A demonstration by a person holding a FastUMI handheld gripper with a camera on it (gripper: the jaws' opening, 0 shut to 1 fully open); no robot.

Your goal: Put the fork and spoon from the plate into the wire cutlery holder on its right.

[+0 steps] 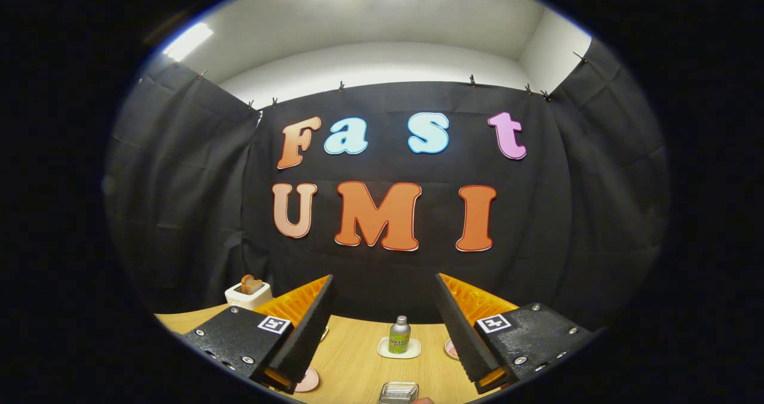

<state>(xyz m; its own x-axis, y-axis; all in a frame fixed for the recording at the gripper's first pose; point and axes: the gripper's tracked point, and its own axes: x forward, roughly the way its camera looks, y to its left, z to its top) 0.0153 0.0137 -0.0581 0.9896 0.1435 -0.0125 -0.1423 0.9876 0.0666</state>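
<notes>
My gripper (pixel 383 287) is held high above the wooden table (pixel 352 362) and points at the back wall. It is open, with a wide gap and nothing between the two black-padded fingers (pixel 310 323). Low between the fingers, near the table's front, sits a small metallic box-like object (pixel 399 392); I cannot tell whether it is the wire cutlery holder. Plate, fork and spoon cannot be made out from here.
A small green bottle (pixel 399 335) stands on a white coaster (pixel 399 349) in the middle of the table. A white toaster (pixel 248 293) with toast sits at the back left. Pink round coasters (pixel 308 380) lie beside each finger.
</notes>
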